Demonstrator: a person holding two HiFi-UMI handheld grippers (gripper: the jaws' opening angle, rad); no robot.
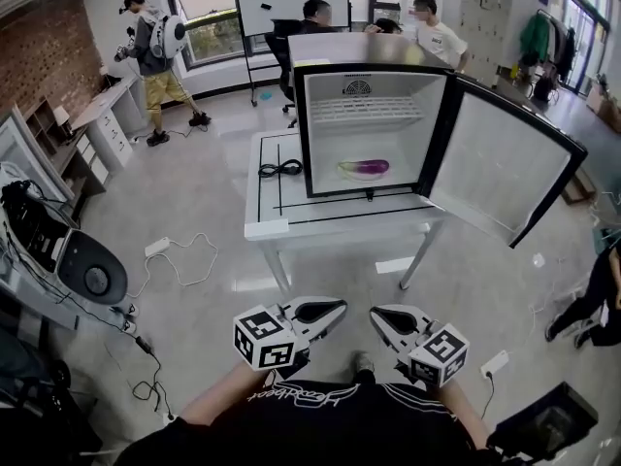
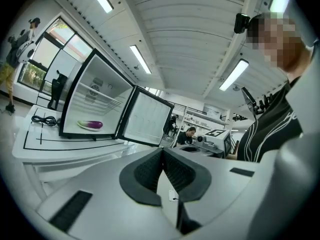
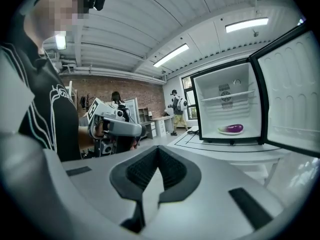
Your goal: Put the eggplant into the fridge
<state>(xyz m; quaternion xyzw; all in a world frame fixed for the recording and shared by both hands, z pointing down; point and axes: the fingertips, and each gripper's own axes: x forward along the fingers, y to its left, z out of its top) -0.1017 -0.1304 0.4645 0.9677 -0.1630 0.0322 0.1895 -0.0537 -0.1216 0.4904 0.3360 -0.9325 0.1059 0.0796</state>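
Purple eggplant point(image 1: 364, 168) sits in fridge point(image 1: 369, 49), 12 o'clock; left claw point(image 1: 335, 311), right claw point(image 1: 380, 316) pinched shut, empty; next likely: swing door point(image 1: 495, 163) closed, 2 o'clock.

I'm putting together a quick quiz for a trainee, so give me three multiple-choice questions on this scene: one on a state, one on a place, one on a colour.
1. The door of the fridge is: A. shut; B. wide open; C. taken off.
2. The eggplant lies: A. on the shelf; B. in the door; C. on the bottom of the fridge.
3. The eggplant is mostly: A. purple; B. yellow; C. white.

Answers:
1 B: in the head view the door stands swung out to the right, with the inside in plain sight.
2 C: it lies below the shelf, on the fridge's bottom.
3 A: its body is purple, with a greenish end.
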